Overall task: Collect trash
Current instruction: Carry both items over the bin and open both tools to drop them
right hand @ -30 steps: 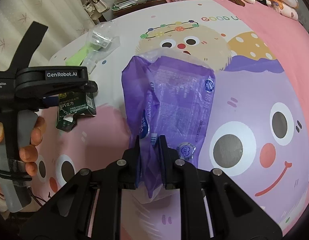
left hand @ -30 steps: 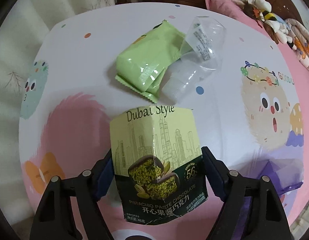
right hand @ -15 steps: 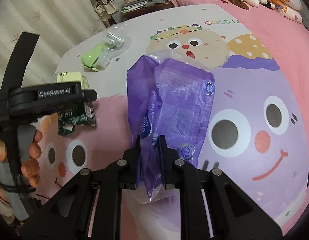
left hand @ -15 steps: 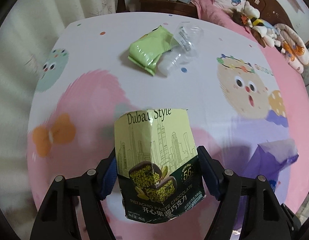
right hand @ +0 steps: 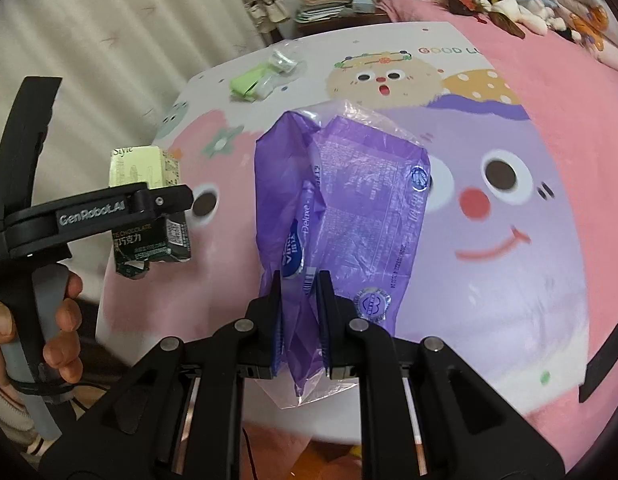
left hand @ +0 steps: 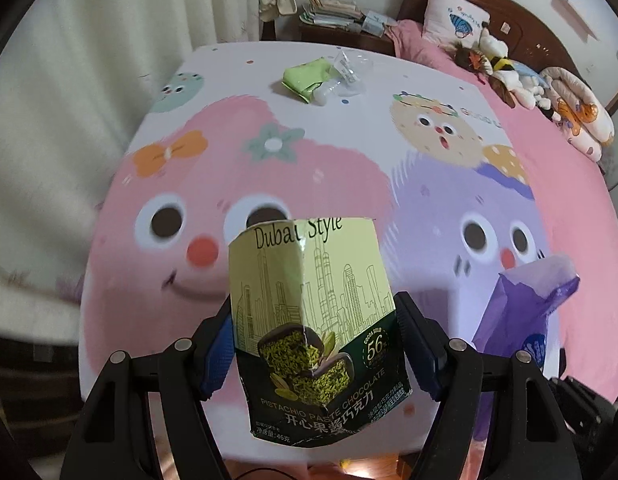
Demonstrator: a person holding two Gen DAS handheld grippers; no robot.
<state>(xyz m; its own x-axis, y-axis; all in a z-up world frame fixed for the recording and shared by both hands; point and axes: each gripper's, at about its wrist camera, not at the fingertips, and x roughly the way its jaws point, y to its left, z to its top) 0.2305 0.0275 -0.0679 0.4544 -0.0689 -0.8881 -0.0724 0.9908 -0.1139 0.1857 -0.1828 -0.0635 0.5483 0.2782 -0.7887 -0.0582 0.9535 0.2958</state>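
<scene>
Left tongs point(left hand: 315, 354) gripping chocolate box point(left hand: 313, 320), right tongs point(right hand: 300, 308) pinching purple wrapper point(right hand: 349, 200)

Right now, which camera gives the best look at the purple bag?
The right wrist view: the purple bag fills the middle of the picture, pinched at its lower end by the right tongs, print readable. The left wrist view catches only part of it at the right edge, beside the chocolate box.
</scene>
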